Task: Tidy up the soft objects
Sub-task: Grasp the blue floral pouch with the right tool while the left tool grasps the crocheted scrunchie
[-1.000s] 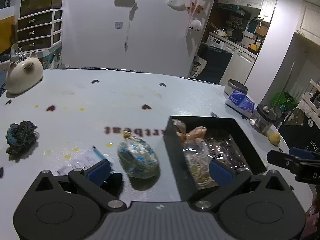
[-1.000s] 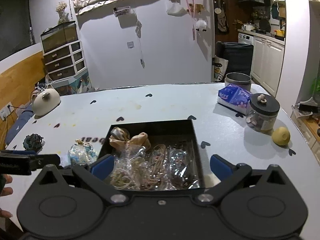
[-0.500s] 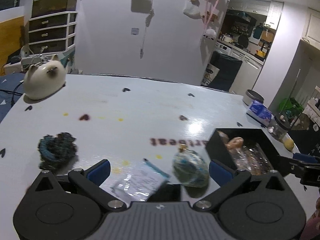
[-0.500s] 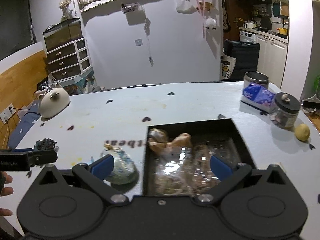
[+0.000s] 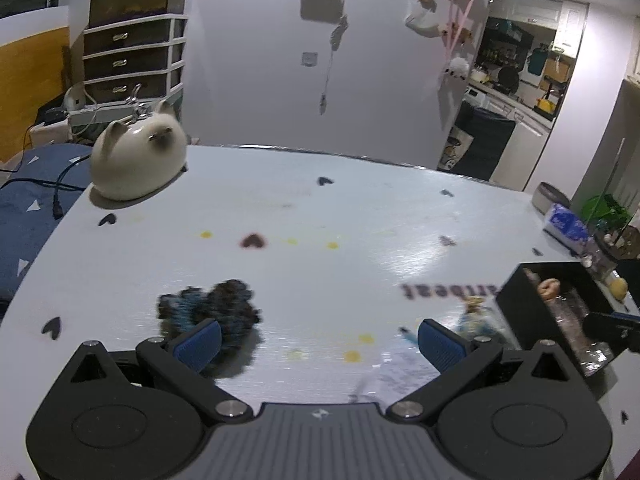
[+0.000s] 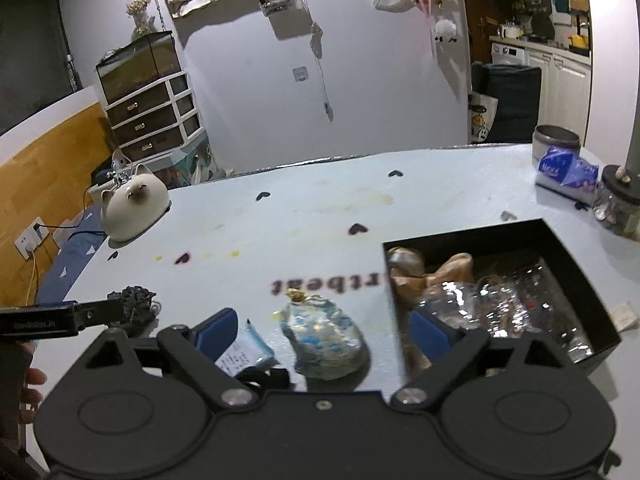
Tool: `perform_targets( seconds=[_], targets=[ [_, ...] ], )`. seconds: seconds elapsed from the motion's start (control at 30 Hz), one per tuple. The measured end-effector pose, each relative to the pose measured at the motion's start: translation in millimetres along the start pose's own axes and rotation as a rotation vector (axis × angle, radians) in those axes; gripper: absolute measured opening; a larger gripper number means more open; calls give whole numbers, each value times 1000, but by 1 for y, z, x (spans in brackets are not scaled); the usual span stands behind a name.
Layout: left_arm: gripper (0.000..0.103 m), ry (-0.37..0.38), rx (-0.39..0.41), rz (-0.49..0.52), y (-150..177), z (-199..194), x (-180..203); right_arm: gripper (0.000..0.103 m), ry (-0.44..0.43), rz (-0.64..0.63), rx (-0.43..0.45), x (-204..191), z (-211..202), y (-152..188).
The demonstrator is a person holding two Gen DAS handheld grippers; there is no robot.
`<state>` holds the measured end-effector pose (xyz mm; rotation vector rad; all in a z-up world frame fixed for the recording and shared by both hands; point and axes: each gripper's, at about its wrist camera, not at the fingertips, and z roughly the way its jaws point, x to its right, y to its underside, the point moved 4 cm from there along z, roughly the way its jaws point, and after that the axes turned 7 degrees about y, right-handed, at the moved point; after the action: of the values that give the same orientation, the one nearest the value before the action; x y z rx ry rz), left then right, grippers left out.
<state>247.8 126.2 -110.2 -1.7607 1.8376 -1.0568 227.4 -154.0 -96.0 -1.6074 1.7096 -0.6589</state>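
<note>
Both claws released — nothing pinched, soft things lying loose on the table.

Left wrist view: left gripper [image 5: 318, 344] gapes wide over the white table [image 5: 320, 216]; the dark blue scrunchie [image 5: 212, 312] sits at ten o'clock, against its left pad.
Right wrist view: right gripper [image 6: 324, 330], jaws just narrowing yet apart, frames the clear blue-flecked pouch [image 6: 324, 336] — untouched; the black box [image 6: 500, 300] of bagged items lies at two o'clock.
</note>
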Motion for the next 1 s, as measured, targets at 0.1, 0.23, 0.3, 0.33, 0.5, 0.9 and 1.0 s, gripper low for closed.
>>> perform_targets(
  seconds=[0.1,0.23,0.3,0.33,0.5,0.9,1.0],
  targets=[
    [103,-10,-15,3,-2,4,-19,88,3,25,-15,-7,9,-1],
    [103,-29,-27,-5,-4,10,-40,62,4,55,-59,-8,30,-5],
    [103,-38,-27,-17,-7,12,-49,56,25,51,-87,-10,44,-7],
    [103,-44,-27,-23,-8,14,-54,56,34,36,-95,-11,50,-8],
    [103,-68,-31,-37,-14,22,-70,47,73,-102,-174,-27,90,-3],
    [103,-73,-72,-55,-17,47,-94,46,88,-158,-278,-39,126,16],
    [103,-72,-82,-45,-16,55,-96,47,97,-164,-283,-39,129,17]
  ],
)
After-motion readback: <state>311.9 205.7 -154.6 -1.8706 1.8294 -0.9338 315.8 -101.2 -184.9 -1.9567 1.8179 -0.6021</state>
